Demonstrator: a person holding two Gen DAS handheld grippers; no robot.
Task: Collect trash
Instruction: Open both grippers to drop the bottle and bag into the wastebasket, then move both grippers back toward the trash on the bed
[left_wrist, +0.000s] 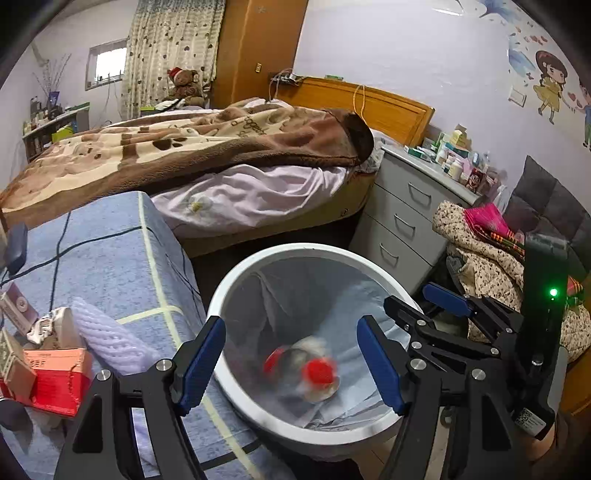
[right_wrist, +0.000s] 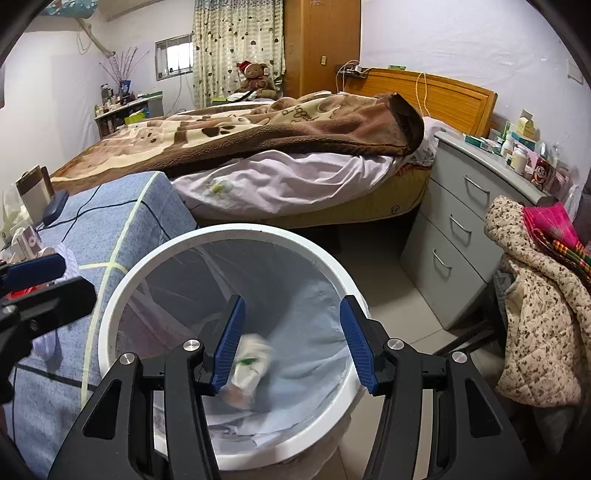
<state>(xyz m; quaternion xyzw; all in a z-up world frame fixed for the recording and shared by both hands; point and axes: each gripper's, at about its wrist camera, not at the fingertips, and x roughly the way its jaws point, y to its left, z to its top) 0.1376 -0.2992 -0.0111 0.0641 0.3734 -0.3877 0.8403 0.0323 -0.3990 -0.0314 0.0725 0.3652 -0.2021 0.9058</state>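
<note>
Both my claws, left gripper and right gripper, are hanging spread apart and empty over the bin at centre frame, blurred wrappers seemingly dropping inside it.

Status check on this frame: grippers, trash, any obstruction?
Left gripper open, empty. Right gripper open, empty. Blurred trash inside white bin. Nothing in the way.

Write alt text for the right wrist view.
The open right gripper hovers over a white round bin lined with a pale bag, a blurred white wrapper dropping inside. Behind stand a brown-blanketed bed and grey drawers.
</note>
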